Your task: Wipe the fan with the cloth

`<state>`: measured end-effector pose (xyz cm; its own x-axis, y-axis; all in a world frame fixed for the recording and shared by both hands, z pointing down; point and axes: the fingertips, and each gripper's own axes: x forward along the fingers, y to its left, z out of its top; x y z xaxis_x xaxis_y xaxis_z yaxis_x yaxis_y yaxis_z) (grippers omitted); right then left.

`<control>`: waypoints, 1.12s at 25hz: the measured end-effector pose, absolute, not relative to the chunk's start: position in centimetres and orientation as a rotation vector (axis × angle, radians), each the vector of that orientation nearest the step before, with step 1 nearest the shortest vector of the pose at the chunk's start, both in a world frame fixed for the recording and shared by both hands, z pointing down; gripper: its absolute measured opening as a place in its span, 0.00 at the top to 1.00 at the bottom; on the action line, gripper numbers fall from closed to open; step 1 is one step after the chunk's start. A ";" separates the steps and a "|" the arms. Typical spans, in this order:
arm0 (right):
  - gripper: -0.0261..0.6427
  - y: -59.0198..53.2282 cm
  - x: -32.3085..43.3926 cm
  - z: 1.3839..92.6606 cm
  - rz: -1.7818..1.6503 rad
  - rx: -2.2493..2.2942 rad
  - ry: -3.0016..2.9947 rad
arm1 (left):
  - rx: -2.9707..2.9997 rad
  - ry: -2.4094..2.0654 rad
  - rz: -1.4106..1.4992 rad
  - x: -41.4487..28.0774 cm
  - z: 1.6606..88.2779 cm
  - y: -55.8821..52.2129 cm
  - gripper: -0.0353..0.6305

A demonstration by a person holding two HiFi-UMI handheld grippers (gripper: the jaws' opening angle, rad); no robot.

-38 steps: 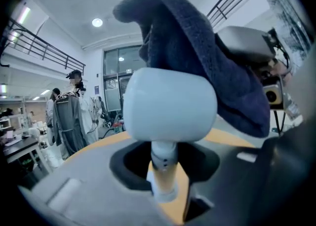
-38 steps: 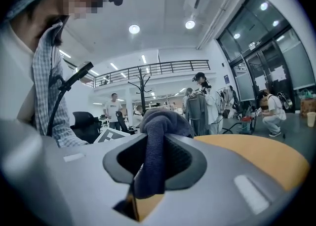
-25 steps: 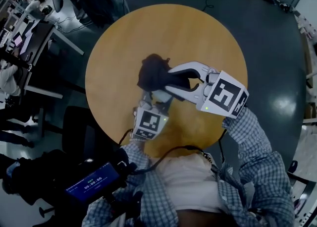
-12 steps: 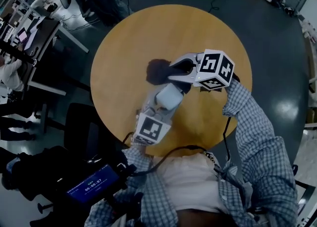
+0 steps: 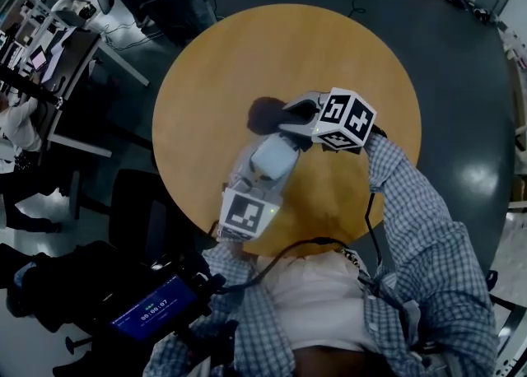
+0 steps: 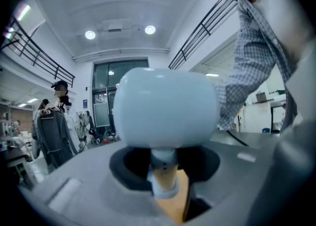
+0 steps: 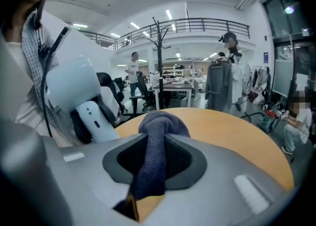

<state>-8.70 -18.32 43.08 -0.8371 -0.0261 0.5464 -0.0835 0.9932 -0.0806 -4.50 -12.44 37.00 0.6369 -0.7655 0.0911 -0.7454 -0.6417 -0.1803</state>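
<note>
Blue cloth [image 7: 150, 156], pinched in the right fingers [image 7: 232, 166], should be pressed flat onto the fan [image 6: 165, 109], gripped by the left fingers [image 6: 79, 175].

Fan look: we see a small pale blue fan [image 6: 165, 109] with a rounded head on a thin stem.
Fan place: its stem is clamped between the jaws of the left claw [image 6: 165, 193], and the head stands just past their tips.
Cloth look: a dark blue knit cloth [image 7: 154, 146], bunched into a roll.
Cloth place: it is pinched in the jaws of the right claw [image 7: 148, 180] and bulges beyond their tips. It sits near the fan head, but we cannot tell whether they touch.
</note>
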 end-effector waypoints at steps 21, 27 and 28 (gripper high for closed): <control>0.82 -10.9 -3.1 38.3 0.651 0.663 -3.020 | -2.673 1.464 -0.076 -6.8 33.8 -15.5 0.74; 0.82 -10.7 -4.0 45.1 0.736 0.629 -2.857 | -2.743 1.450 -0.007 -5.9 32.7 -14.9 0.74; 0.82 -11.1 -4.0 46.0 0.752 0.629 -2.838 | -2.747 1.444 -0.007 -5.7 32.6 -14.7 0.74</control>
